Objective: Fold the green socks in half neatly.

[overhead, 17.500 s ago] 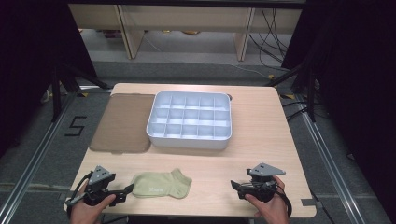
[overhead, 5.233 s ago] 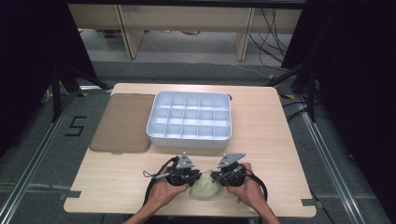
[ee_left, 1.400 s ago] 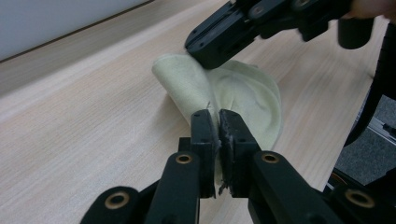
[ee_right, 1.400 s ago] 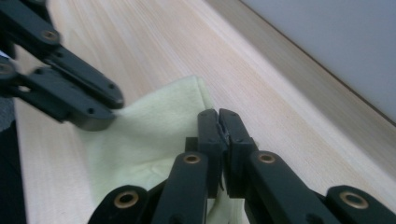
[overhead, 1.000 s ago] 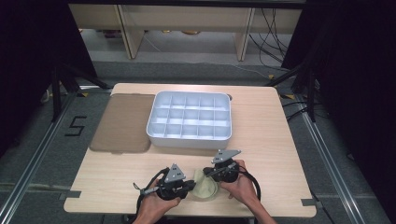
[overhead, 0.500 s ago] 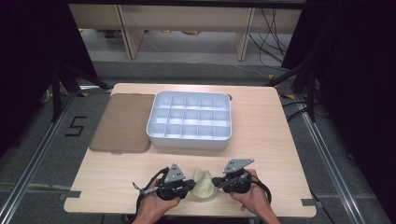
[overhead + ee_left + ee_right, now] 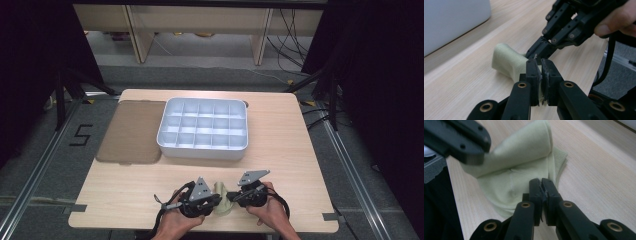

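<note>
A pale green sock (image 7: 220, 189) lies bunched up near the table's front edge, between the two grippers. My left gripper (image 7: 216, 201) comes at it from the left, jaws shut on a fold of the fabric (image 7: 509, 60); its own view has the jaws (image 7: 541, 67) pressed together with cloth between them. My right gripper (image 7: 231, 197) meets the sock from the right and is shut on its edge (image 7: 524, 157); its jaws (image 7: 541, 186) are closed against the knit. Each gripper also appears in the other's view, pinching the sock.
A white tray (image 7: 202, 150) with several small compartments stands in the middle of the table, behind the hands. A brown mat (image 7: 132, 132) lies to its left. Bare wood stretches left and right of the grippers; the front edge is just below the hands.
The right gripper swung right and toward the front edge. The left gripper then shifted right toward it. The sock between them is narrower and more bunched.
</note>
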Demonstrator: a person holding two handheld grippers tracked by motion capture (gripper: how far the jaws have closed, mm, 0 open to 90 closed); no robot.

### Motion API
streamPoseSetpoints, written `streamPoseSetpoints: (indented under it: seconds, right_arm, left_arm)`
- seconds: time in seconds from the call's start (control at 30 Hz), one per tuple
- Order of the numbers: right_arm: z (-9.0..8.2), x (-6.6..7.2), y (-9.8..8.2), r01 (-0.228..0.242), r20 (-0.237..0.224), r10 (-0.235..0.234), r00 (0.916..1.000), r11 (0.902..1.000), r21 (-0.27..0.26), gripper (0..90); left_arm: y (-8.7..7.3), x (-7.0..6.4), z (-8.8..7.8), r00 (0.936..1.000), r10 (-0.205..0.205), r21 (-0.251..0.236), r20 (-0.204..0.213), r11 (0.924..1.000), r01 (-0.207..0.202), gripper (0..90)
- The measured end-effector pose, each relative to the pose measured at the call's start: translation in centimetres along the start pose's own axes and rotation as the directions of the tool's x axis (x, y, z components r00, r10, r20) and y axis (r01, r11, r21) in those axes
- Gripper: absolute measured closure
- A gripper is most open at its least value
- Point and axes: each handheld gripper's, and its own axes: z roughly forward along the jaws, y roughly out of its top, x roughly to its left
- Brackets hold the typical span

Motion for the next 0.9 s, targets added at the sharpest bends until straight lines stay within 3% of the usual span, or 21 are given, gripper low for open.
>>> streamPoseSetpoints:
  seconds: [0.07,0.13,0.17,0.2,0.3,0.33,0.47,0.53,0.7,0.8,0.83,0.9]
  right_arm:
    - [-0.1,-0.2,0.0,0.008,-0.004,-0.008,1.0000,1.0000,0.000,87.3]
    - [-0.1,-0.3,0.0,0.000,-0.006,0.000,1.0000,1.0000,-0.003,87.2]
    - [-0.2,-0.3,0.0,0.003,-0.007,-0.003,1.0000,1.0000,-0.009,86.3]
    - [-0.3,-0.4,0.0,0.011,-0.008,-0.011,0.9999,0.9999,-0.012,86.0]
    - [-0.9,-0.6,0.2,0.005,-0.001,-0.005,1.0000,0.9995,-0.031,85.9]
    - [-1.6,-1.0,0.4,-0.005,0.014,0.006,0.9999,0.9975,-0.071,85.9]
    - [-2.2,-1.4,0.2,-0.036,0.019,0.037,0.9991,0.9966,-0.075,86.0]
    - [-2.2,-1.8,-0.1,-0.042,0.020,0.044,0.9988,0.9972,-0.062,86.1]
    - [-2.5,-2.0,0.1,-0.040,0.027,0.042,0.9987,0.9967,-0.071,86.1]
    - [-3.0,-2.0,0.3,-0.027,0.033,0.030,0.9990,0.9944,-0.102,86.1]
    - [-3.0,-2.0,0.3,-0.027,0.033,0.030,0.9990,0.9944,-0.102,86.1]
    - [-3.1,-1.7,0.7,-0.025,0.007,0.027,0.9996,0.9917,-0.126,86.1]
  left_arm:
    - [0.0,-0.4,0.5,1.0000,-0.003,-0.007,0.002,1.0000,0.003,83.8]
    - [0.0,-0.5,0.9,0.9999,0.017,0.014,0.001,0.9998,-0.017,83.8]
    - [0.1,-0.4,1.0,0.9988,0.047,0.020,0.014,0.9987,-0.047,83.8]
    - [0.1,-0.6,1.1,0.9995,0.031,0.022,0.012,0.9993,-0.031,83.8]
    - [0.1,-0.7,1.4,0.9989,0.042,0.020,0.018,0.9989,-0.043,83.8]
    - [0.1,-0.8,1.6,0.9981,0.058,0.024,0.019,0.9980,-0.058,83.8]
    - [0.0,-1.3,2.3,0.9989,0.036,0.030,0.028,0.9989,-0.037,83.6]
    - [-0.2,-1.4,3.0,0.9968,0.076,0.063,0.024,0.9950,-0.078,83.4]
    - [-0.3,-1.7,3.9,0.9951,0.091,0.083,0.038,0.9921,-0.094,83.2]
    - [-0.4,-1.7,4.3,0.9966,0.075,0.070,0.036,0.9946,-0.077,83.2]
    - [-0.3,-1.6,4.2,0.9942,0.103,0.079,0.031,0.9913,-0.105,83.2]
    - [-0.4,-1.9,4.3,0.9945,0.100,0.067,0.031,0.9925,-0.102,82.9]
